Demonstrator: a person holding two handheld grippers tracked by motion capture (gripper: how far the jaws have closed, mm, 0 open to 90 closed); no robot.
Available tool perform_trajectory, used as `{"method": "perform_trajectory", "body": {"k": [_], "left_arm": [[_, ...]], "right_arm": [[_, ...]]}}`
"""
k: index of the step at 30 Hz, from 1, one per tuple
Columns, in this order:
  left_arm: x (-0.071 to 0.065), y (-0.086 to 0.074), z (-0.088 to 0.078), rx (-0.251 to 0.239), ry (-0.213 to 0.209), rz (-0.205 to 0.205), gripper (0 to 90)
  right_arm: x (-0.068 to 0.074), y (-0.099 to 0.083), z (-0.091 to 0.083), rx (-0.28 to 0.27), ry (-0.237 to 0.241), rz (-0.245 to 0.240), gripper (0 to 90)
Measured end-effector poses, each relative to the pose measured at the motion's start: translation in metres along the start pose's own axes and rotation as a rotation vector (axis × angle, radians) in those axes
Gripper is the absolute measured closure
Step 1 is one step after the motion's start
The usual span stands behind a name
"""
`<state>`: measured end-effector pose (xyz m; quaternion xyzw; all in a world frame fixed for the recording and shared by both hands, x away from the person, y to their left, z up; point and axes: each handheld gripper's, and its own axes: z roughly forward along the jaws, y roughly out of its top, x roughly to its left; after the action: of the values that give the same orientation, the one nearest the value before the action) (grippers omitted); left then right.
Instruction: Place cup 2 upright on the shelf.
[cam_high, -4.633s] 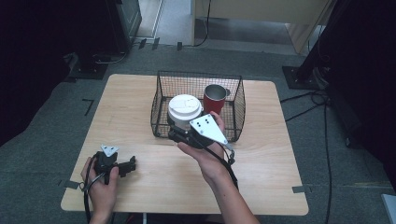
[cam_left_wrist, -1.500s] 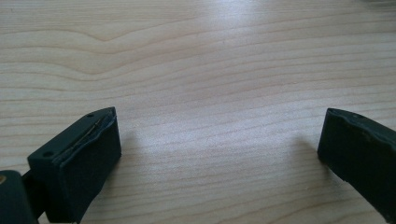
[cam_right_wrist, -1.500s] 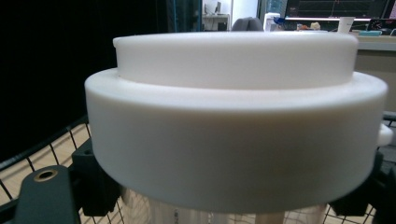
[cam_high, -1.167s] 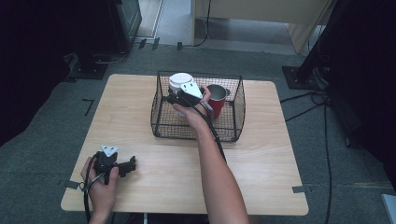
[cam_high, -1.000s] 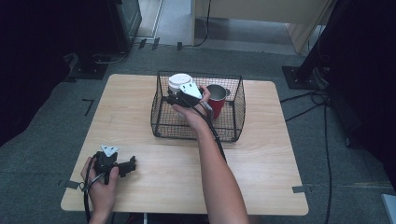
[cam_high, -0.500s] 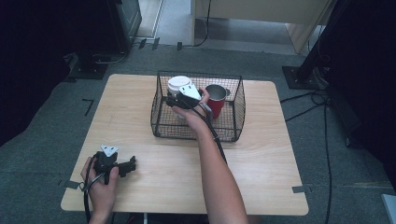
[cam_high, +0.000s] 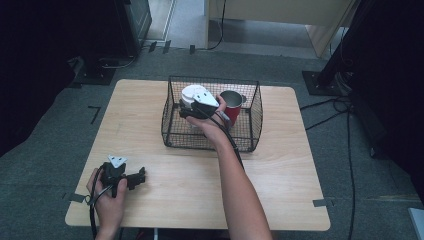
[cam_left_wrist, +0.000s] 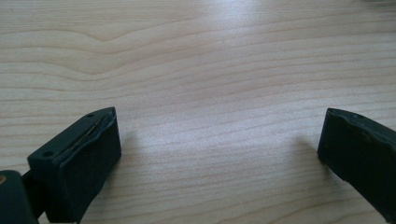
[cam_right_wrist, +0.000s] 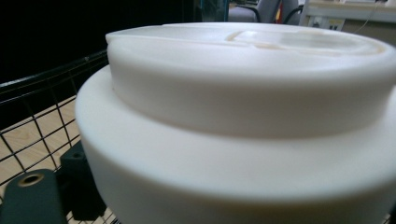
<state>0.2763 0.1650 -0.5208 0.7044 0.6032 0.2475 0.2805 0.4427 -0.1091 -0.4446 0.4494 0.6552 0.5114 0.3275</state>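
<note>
Nearest you, your left gripper (cam_high: 134, 178) rests low on the pale wooden tabletop (cam_high: 280, 170) exactly where it was before, its fingers (cam_left_wrist: 79, 163) spread wide with only bare wood between them. Farther off, your right gripper (cam_high: 186, 113) reaches into the black wire basket (cam_high: 210, 141); its fingers have just been opening, and the white lidded paper cup (cam_right_wrist: 243, 121) sits between them, standing at the basket's rear left as a second ago. The red metal cup (cam_high: 231, 106) stands just beside it.
</note>
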Motion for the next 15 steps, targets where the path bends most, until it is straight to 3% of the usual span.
{"method": "perform_trajectory", "body": {"k": [4, 7, 15], "left_arm": [[0.0000, 0.0000, 0.0000, 0.001, 0.000, 0.000, 0.0], [0.0000, 0.0000, 0.0000, 0.000, 0.000, 0.000, 0.0], [0.0001, 0.0000, 0.0000, 0.001, 0.000, 0.001, 0.0]], "right_arm": [[0.0001, -0.0009, -0.0018, 0.008, 0.031, -0.008, 0.6], [0.0006, -0.0010, -0.0018, 0.011, 0.029, -0.016, 0.0], [-0.0014, -0.0012, -0.0002, 0.020, -0.025, 0.003, 0.0]]}}
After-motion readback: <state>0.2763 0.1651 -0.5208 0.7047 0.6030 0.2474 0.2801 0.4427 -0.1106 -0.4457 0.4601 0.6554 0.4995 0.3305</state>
